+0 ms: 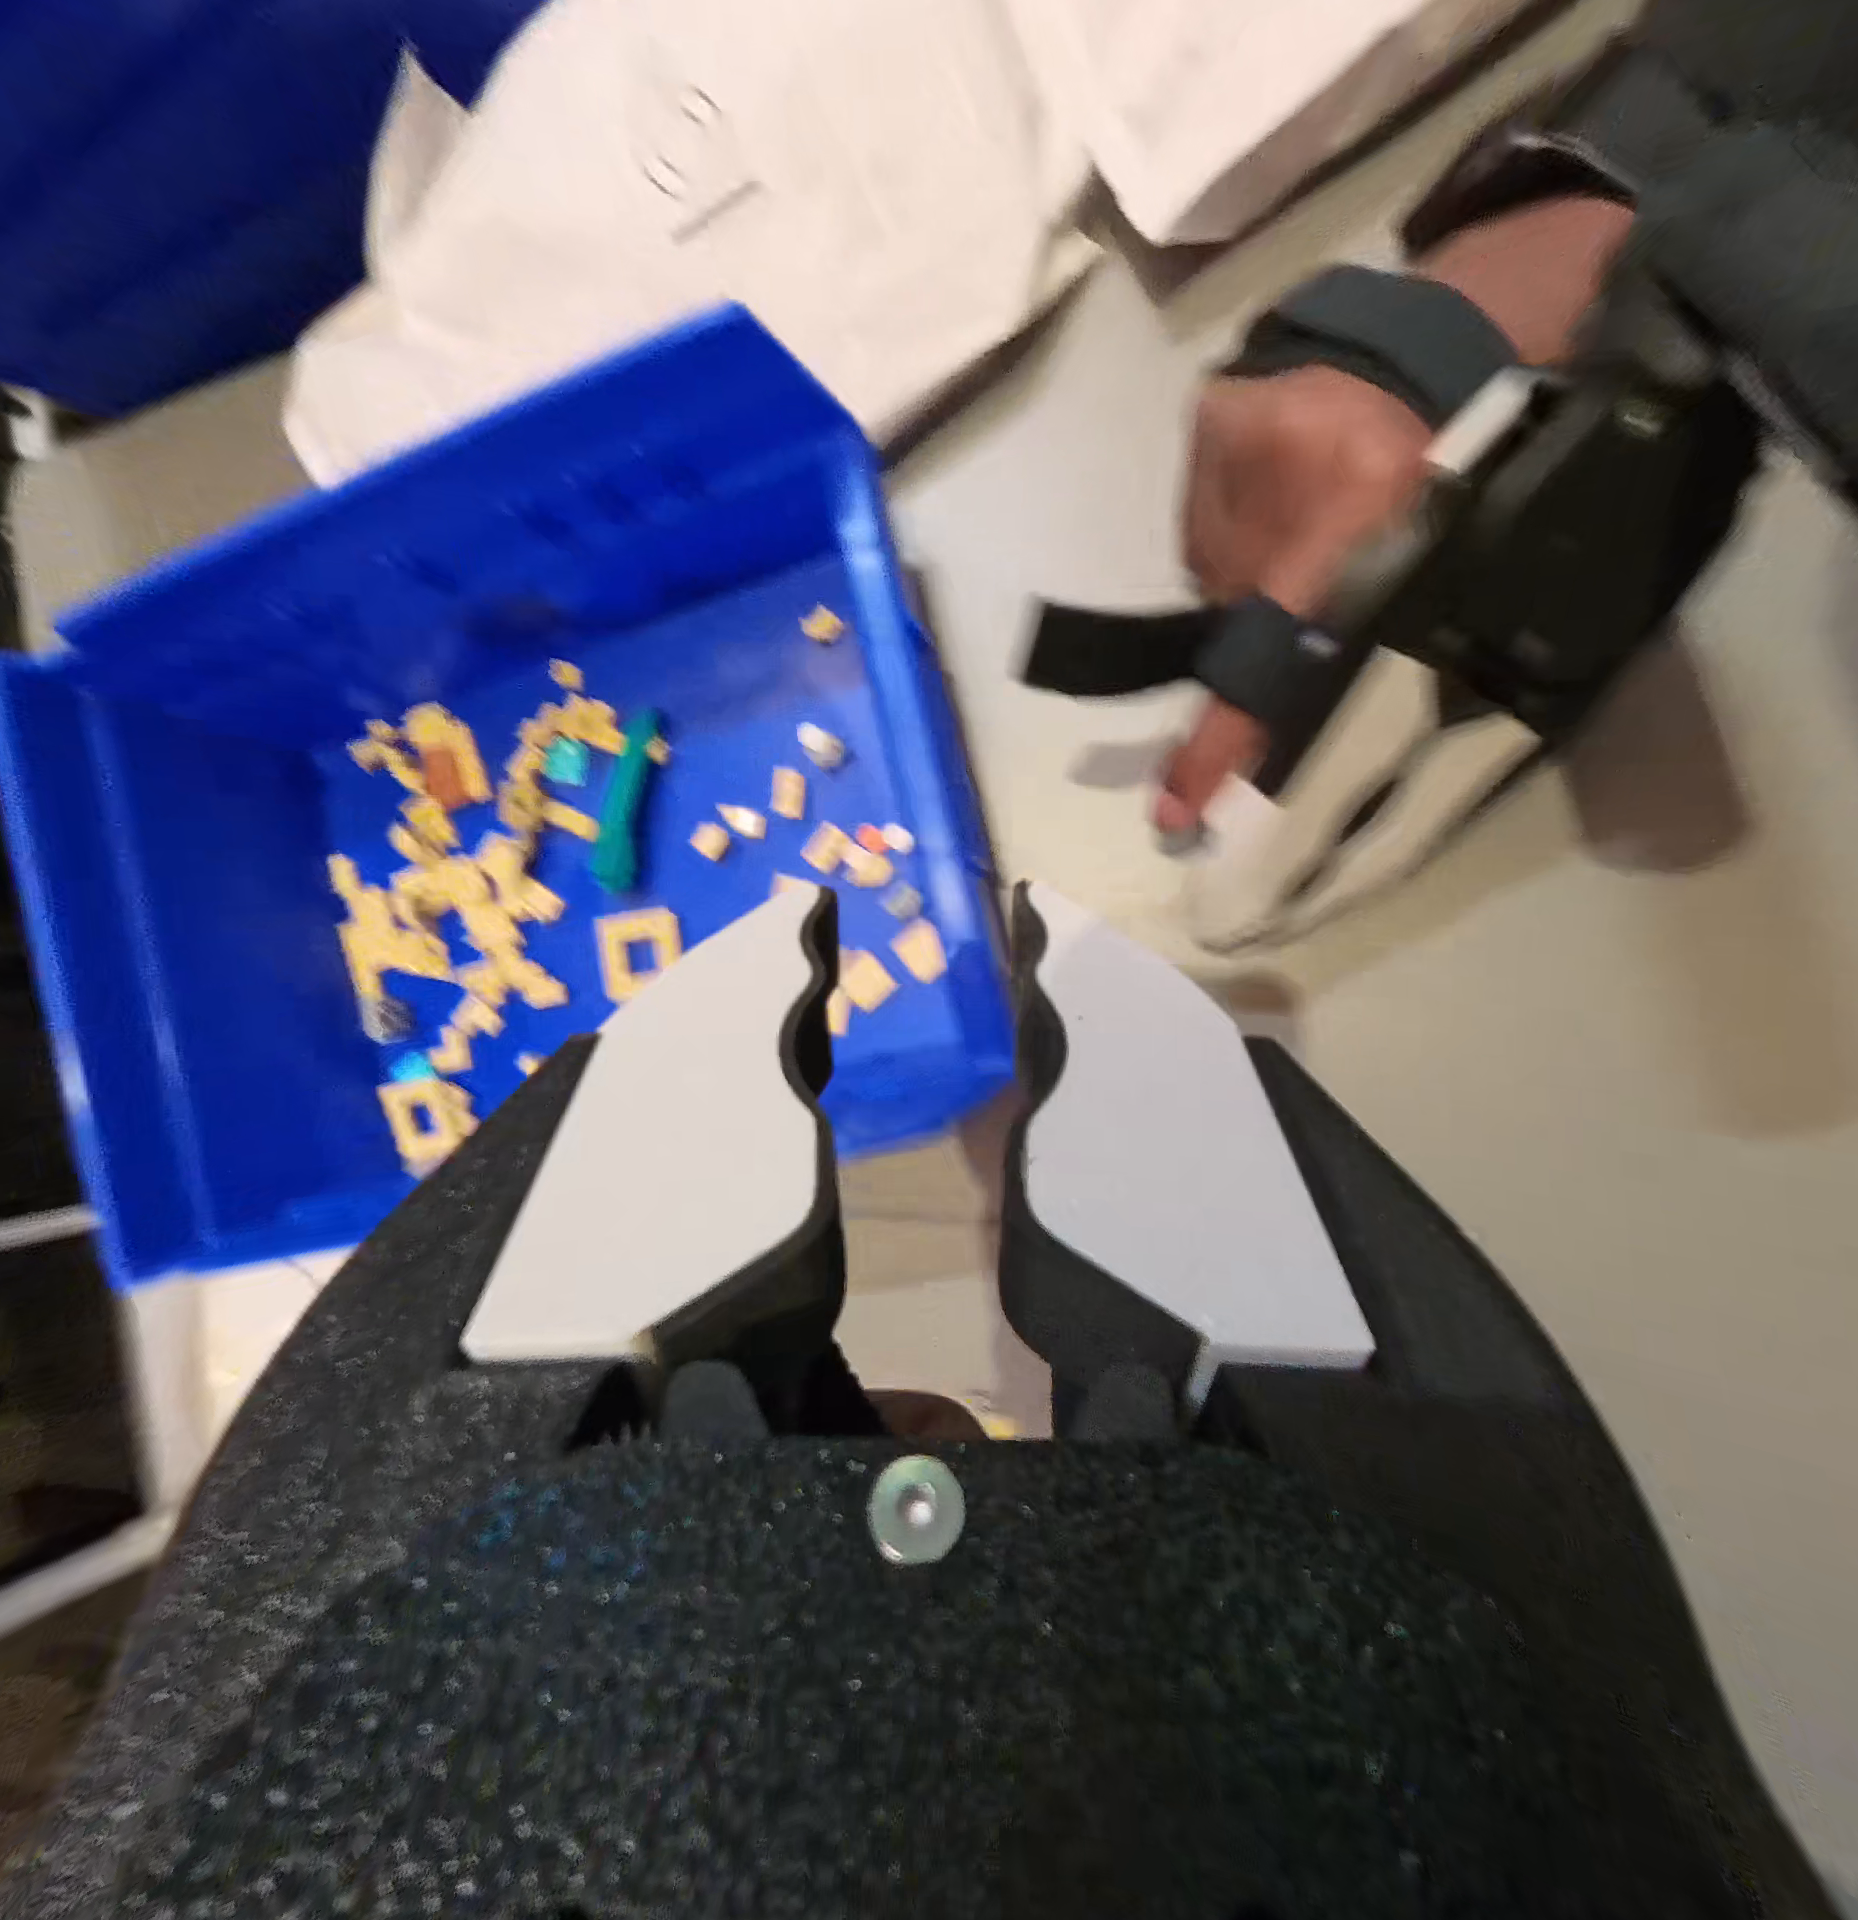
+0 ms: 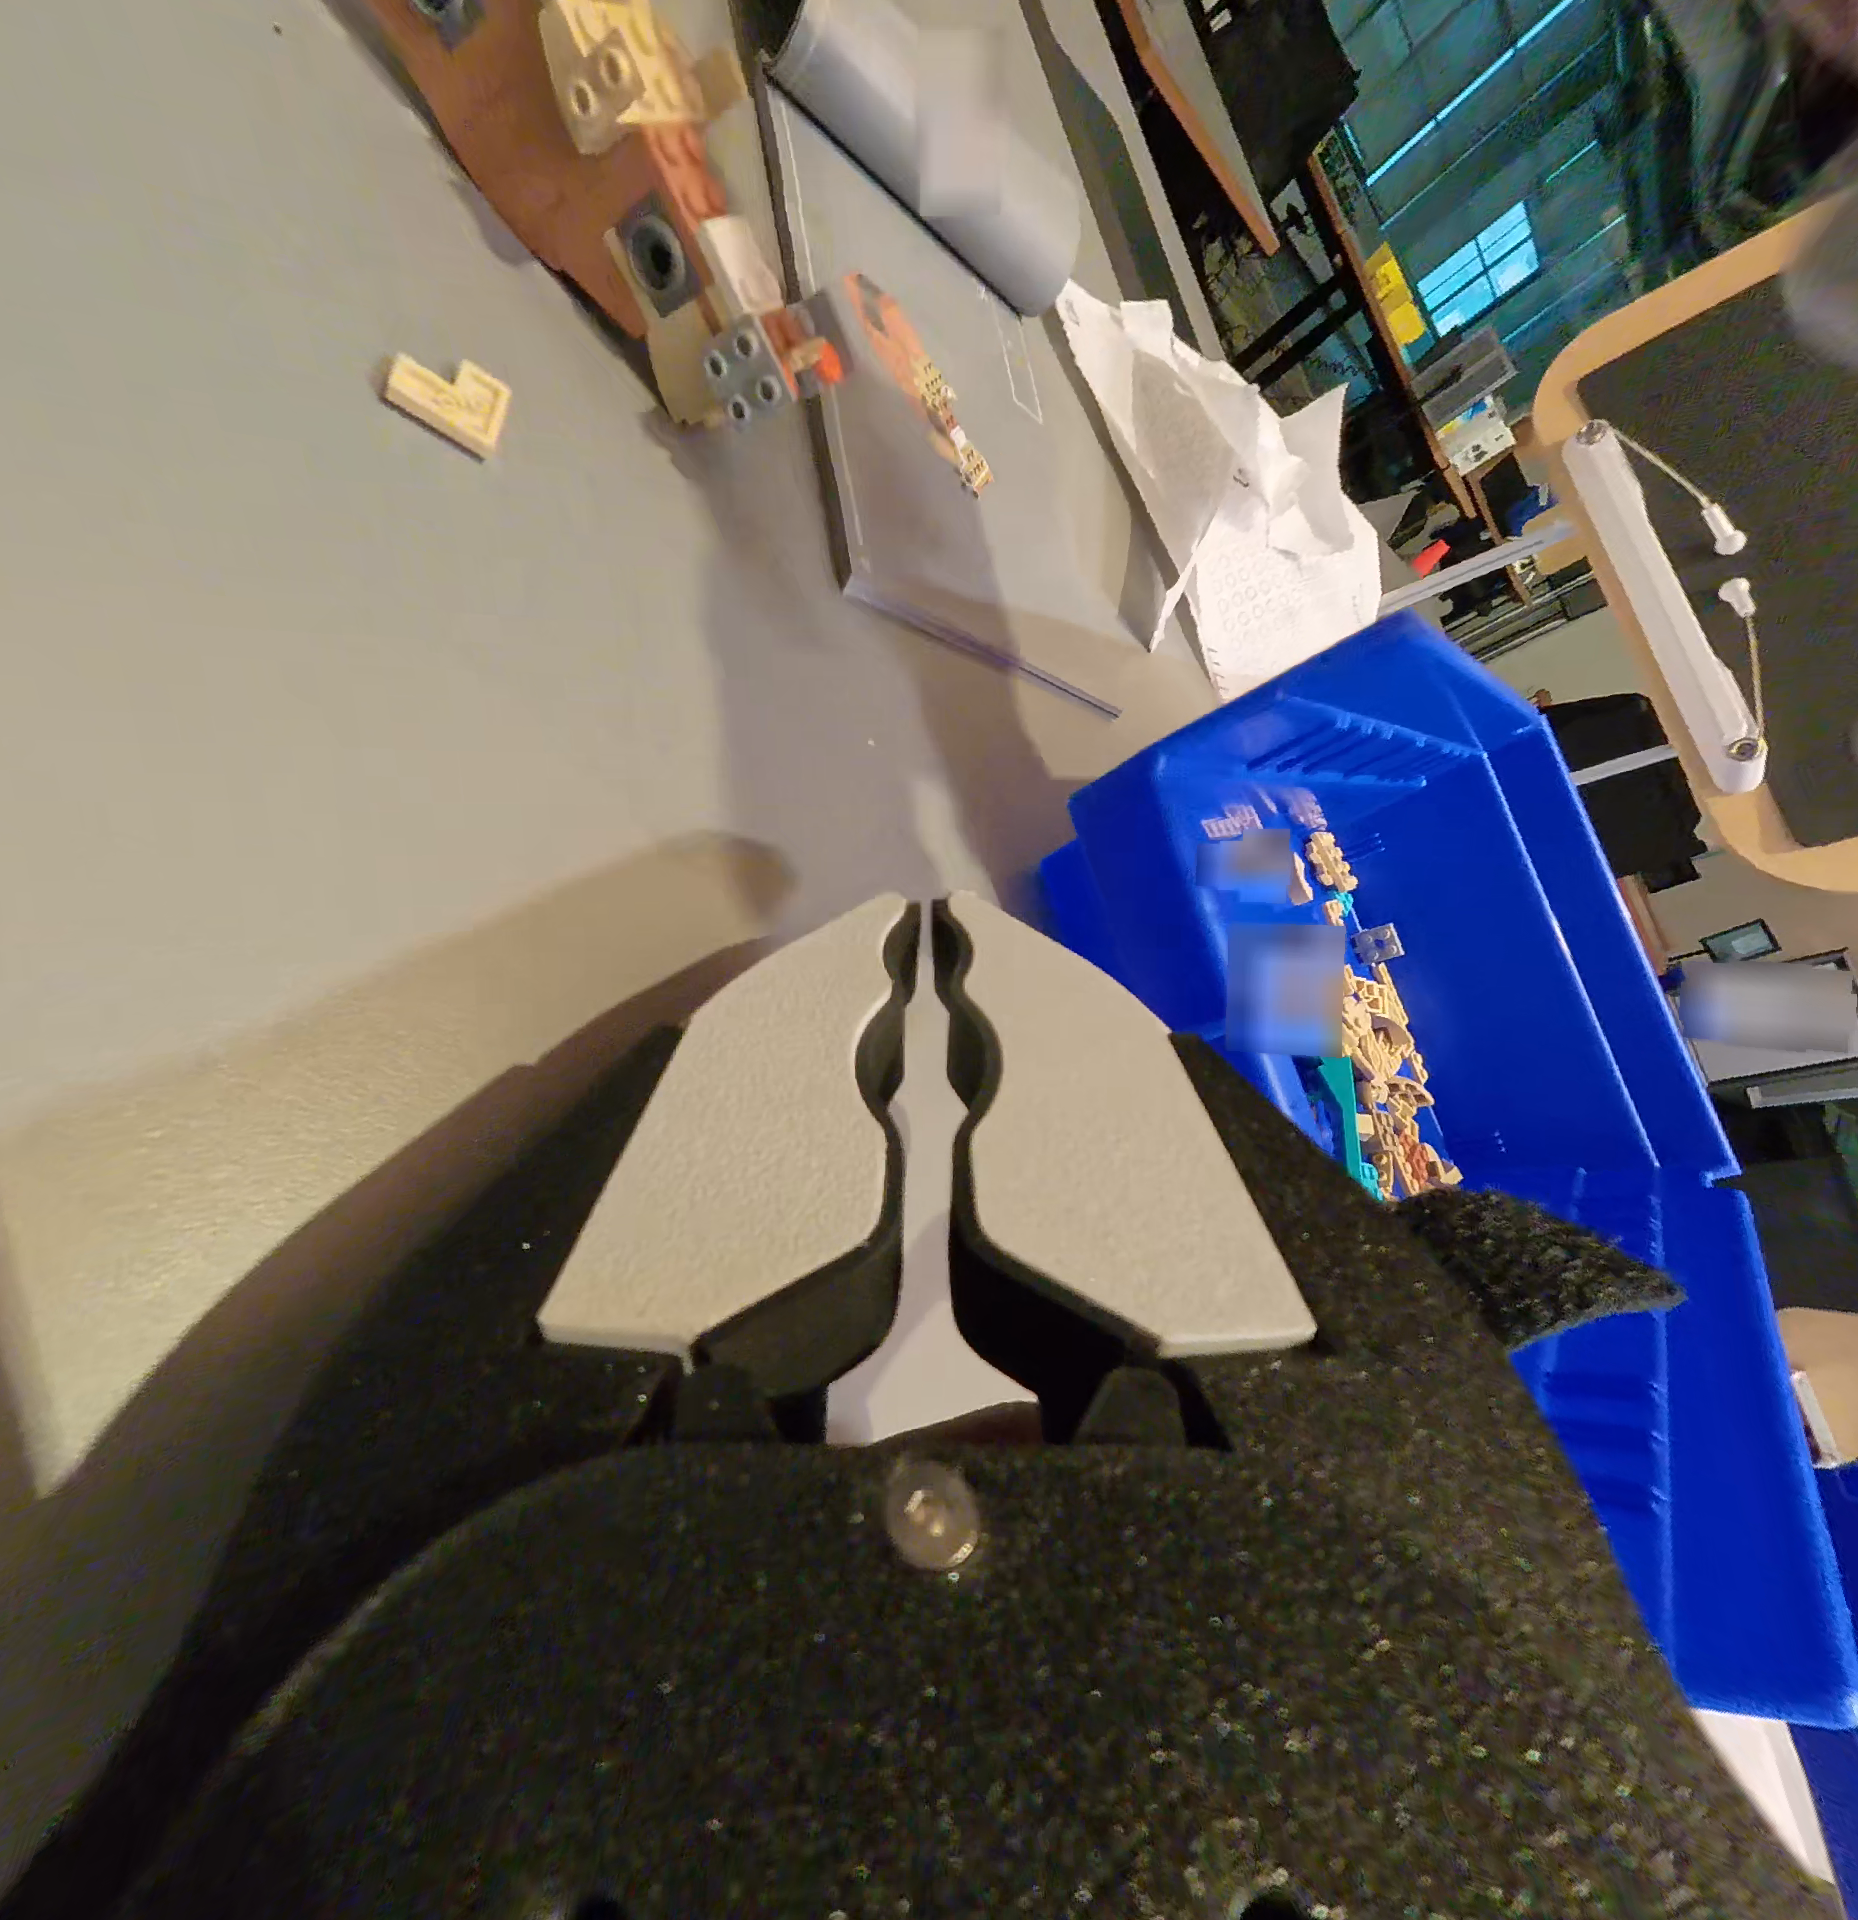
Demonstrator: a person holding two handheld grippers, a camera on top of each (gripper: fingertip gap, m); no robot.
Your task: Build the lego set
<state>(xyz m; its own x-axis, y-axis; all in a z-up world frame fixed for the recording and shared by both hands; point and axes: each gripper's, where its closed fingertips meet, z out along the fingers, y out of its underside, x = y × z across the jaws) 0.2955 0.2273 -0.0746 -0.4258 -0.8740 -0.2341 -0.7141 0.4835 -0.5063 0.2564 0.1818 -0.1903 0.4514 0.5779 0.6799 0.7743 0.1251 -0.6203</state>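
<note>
My left tongs (image 1: 920,904) gape empty over the bin (image 1: 177,935); right tongs (image 2: 926,914) nearly closed, empty. Bricks (image 1: 457,914) look light, stiff; I'd pinch flat sides.

Crumpled white paper (image 2: 1247,488) lies on the grey table (image 2: 229,675).

The left gripper (image 1: 923,904) points forward, its two grey fingers (image 1: 686,1122) spread apart with a clear gap and nothing between them. The right gripper (image 2: 926,914) has its grey fingers (image 2: 769,1132) nearly closed, tips almost touching, nothing between them. In the left wrist view, far right, the person's right hand (image 1: 1289,499), blurred, is strapped onto a black gripper body.
</note>
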